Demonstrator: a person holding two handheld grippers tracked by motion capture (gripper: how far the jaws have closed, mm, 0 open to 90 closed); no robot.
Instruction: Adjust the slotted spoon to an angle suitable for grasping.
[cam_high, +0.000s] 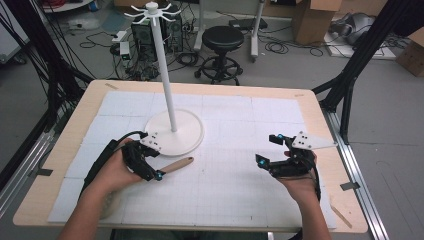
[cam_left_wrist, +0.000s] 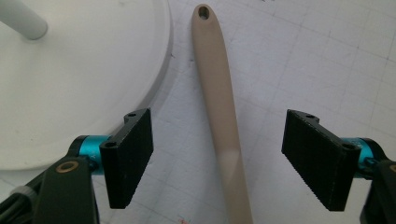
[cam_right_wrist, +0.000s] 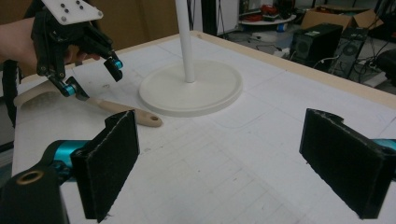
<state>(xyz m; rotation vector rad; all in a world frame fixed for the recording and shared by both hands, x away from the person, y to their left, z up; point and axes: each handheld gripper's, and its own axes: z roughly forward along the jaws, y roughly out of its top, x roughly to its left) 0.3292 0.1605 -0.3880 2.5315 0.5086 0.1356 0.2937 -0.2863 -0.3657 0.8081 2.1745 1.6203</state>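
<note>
- A workshop with a black stool (cam_high: 222, 37), computer towers and cardboard boxes lies behind a wooden table (cam_high: 320, 120) covered in white gridded sheets.
- One beige spatula (cam_high: 176, 164) lies flat on the sheets, its holed handle end just off the stand's base (cam_high: 192, 131) at about 5 o'clock of the pole (cam_high: 165, 75).
- The left gripper (cam_high: 150, 165) straddles the handle with its jaws apart; the pads do not touch it.
- The right gripper (cam_high: 270, 150) hangs with its jaws wide apart and nothing between them, well off at 3 o'clock of the spatula.
- Risks, as I judge them: the smooth, tapered handle could slip or swivel if pinched off-centre; one jaw sits close to the base rim and could catch it.
- Count: one spatula, one hook stand, two grippers, one stool.
</note>
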